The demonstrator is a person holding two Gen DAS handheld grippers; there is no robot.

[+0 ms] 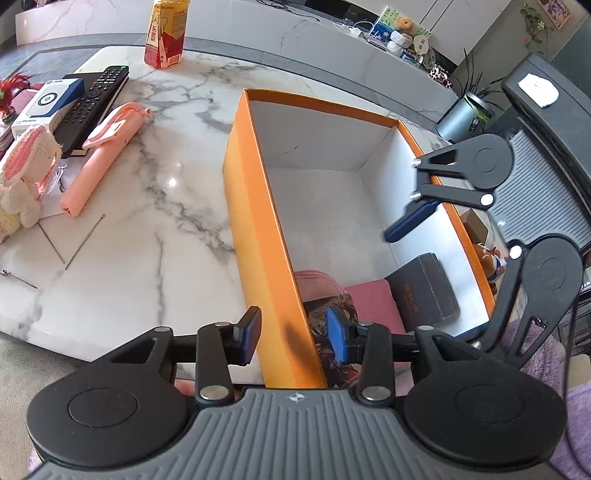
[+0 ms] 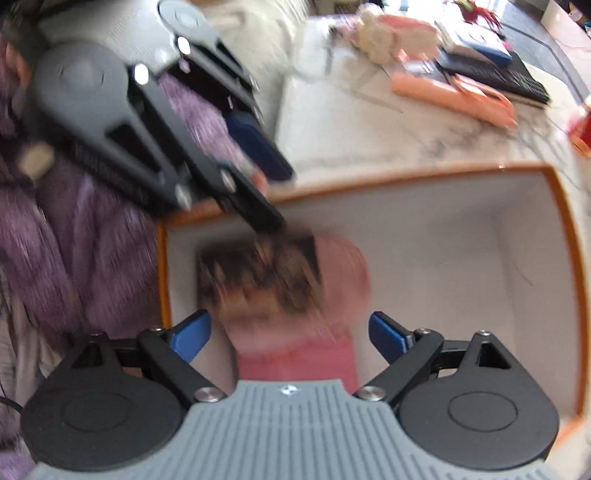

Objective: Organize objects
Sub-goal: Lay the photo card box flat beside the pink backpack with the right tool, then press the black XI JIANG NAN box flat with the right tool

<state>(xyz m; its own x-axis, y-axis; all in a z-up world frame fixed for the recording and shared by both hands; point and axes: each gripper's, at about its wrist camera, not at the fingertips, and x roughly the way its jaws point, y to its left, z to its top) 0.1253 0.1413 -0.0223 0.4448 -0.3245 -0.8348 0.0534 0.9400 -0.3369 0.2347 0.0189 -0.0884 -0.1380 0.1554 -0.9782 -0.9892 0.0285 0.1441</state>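
Note:
An orange box [image 1: 258,229] with a white inside stands on the marble table [image 1: 147,184]. My left gripper [image 1: 293,338] straddles its near left wall, one pad outside and one inside, jaws apart and not pressing the wall. Inside lie a pink item [image 1: 373,299], a printed card [image 1: 332,321] and a dark small box [image 1: 424,291]. My right gripper [image 2: 290,338] is open and empty above the box [image 2: 565,236], over the blurred card [image 2: 266,273] and pink item [image 2: 306,354]. It also shows in the left wrist view [image 1: 413,206].
On the table left of the box lie a pink folding stick [image 1: 99,158], a black remote [image 1: 92,103], a crochet bunny [image 1: 26,173], a white-blue carton [image 1: 48,107], thin metal needles [image 1: 81,240] and a yellow drink carton [image 1: 166,33]. A purple sleeve [image 2: 92,240] is nearby.

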